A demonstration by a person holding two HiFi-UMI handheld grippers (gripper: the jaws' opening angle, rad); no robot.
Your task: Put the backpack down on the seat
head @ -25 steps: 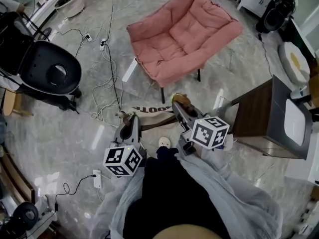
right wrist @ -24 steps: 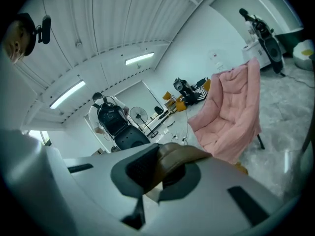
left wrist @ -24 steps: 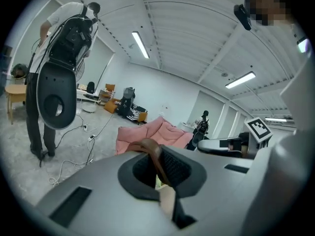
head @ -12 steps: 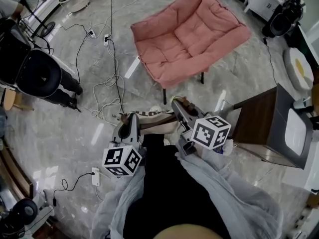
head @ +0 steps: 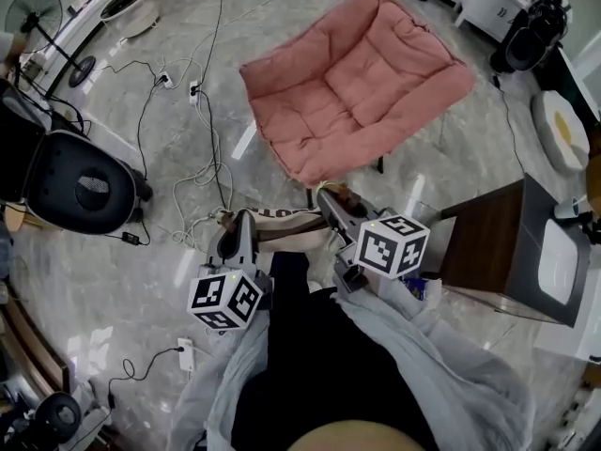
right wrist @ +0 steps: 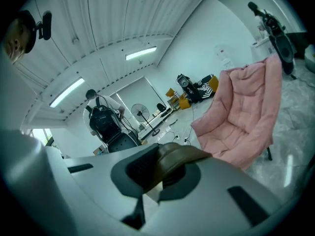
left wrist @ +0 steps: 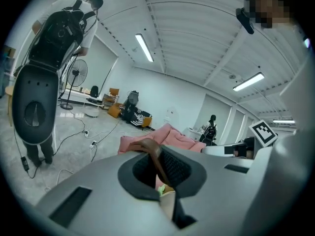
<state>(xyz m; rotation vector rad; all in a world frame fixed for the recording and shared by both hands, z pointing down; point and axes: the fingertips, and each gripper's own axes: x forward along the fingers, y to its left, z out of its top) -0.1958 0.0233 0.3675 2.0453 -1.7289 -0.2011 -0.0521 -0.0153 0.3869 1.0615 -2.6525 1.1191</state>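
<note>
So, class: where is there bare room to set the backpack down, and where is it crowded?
The pink seat cushion is bare, bordered by its raised back. Bare floor lies between the seat and the dark cabinet. Left of the seat, cables crowd the floor.

Only print I can half-read is a few dark capitals, upside down and partly hidden, roughly "OOT", on the pale backpack [head: 286, 220]; cubes on my left gripper [head: 240, 225] and right gripper [head: 329, 200] carry just black-and-white square markers.
</note>
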